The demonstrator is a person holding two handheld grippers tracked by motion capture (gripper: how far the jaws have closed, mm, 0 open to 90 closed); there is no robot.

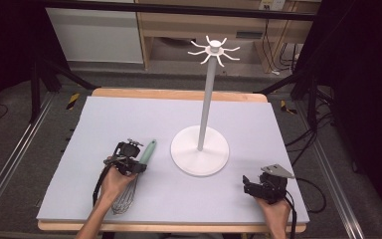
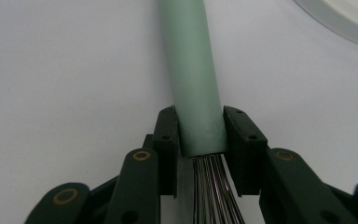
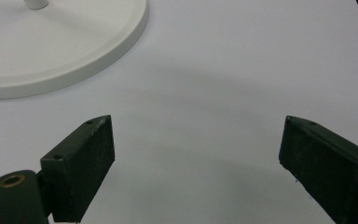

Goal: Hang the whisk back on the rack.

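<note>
A whisk with a pale green handle (image 1: 148,151) (image 2: 193,79) and a wire head (image 1: 125,199) lies on the grey mat, left of the white stand. My left gripper (image 1: 138,167) (image 2: 200,135) is down over it, shut on the handle's lower end just above the wires (image 2: 212,186), with both pads touching the handle. My right gripper (image 1: 247,184) (image 3: 196,158) rests open near the mat's front right, with nothing but bare mat between its fingers. The white hook stand (image 1: 200,149) rises at the mat's centre, and its round base (image 3: 65,42) lies ahead and left of the right gripper.
The stand's tall pole carries a crown of hooks (image 1: 214,50) at the top. The grey mat (image 1: 129,114) covers a wooden table. Dark frame legs and cables lie on the floor at both sides. A wooden shelf unit (image 1: 204,25) stands behind the table.
</note>
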